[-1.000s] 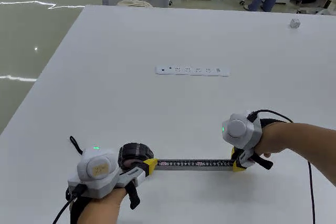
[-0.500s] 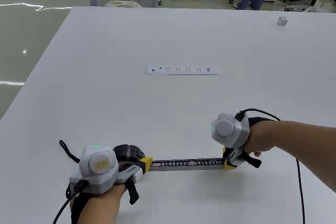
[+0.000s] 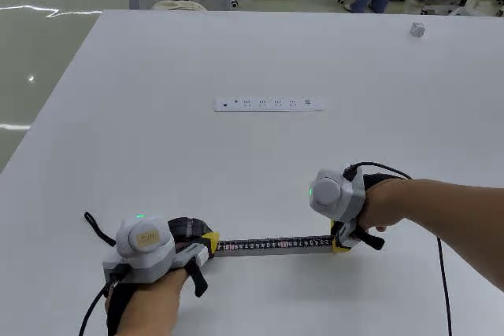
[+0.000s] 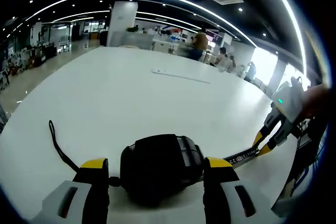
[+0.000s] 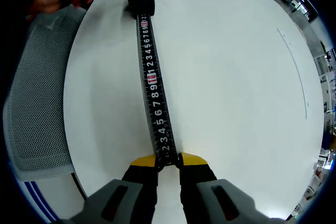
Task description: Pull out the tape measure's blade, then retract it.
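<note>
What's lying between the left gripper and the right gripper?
The tape measure's blade, stretched from the black case held by the left gripper to the right gripper pinching its tip. The head view shows it.

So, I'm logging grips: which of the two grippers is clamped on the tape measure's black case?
The left gripper: its yellow-tipped jaws sit either side of the black case. The right gripper instead pinches the end of the blade.

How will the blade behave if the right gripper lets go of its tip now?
The blade runs straight between case and right gripper, so it's probably stiff along its length. It looks thin, so likely bends if pushed sideways. Released, it would probably snap back toward the case, which the left gripper holds.
</note>
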